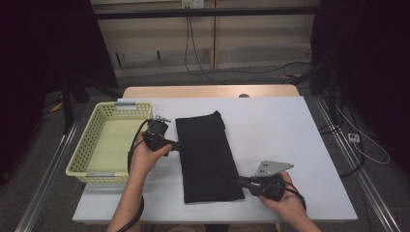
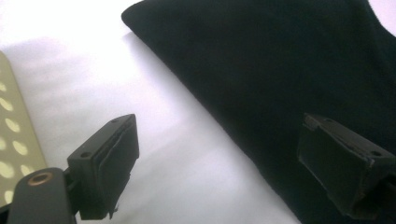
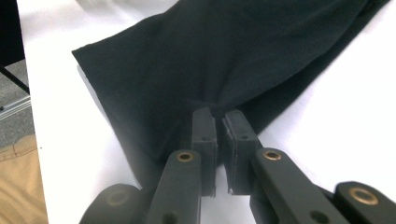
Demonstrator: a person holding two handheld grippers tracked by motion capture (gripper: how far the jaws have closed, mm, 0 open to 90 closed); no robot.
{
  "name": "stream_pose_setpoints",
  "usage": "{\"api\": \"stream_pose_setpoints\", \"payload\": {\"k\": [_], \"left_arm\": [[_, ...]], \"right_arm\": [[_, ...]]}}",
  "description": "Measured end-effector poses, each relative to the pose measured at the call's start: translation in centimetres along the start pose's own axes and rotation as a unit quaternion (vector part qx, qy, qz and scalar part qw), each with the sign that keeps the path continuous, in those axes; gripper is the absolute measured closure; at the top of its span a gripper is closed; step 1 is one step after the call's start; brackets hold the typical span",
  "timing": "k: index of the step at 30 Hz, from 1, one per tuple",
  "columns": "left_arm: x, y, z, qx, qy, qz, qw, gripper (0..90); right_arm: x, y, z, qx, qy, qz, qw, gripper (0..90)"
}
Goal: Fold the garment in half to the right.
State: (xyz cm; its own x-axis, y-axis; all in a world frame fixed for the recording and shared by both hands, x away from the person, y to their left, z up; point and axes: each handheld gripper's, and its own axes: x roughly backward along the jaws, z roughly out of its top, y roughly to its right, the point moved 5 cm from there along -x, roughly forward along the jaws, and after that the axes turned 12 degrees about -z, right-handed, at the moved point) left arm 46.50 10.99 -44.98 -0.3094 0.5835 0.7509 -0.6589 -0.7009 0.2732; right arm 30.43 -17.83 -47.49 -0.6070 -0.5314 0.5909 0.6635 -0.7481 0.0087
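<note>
Black cloth (image 1: 207,157) folded flat, mid-table, edge pinched.

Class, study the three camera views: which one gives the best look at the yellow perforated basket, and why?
The high view: it takes in the whole basket, with rim, holes and bare inside, left of the black cloth. The left gripper view catches just a strip of its holed wall at the left edge. The right gripper view faces the cloth instead.
</note>
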Motion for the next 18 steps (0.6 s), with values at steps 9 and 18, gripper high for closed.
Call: {"api": "stream_pose_setpoints", "payload": {"k": [9, 18], "left_arm": [[-0.1, 0.1, -0.1, -0.002, -0.002, -0.001, 1.0000, 13.4], [0.0, 0.2, -0.1, -0.001, 0.000, -0.001, 1.0000, 13.4]], "right_arm": [[1.3, 0.9, 0.1, -0.004, 0.010, -0.015, 0.9998, 81.0], [1.1, -0.6, 1.7, 0.027, 0.019, 0.011, 0.9994, 61.9]]}}
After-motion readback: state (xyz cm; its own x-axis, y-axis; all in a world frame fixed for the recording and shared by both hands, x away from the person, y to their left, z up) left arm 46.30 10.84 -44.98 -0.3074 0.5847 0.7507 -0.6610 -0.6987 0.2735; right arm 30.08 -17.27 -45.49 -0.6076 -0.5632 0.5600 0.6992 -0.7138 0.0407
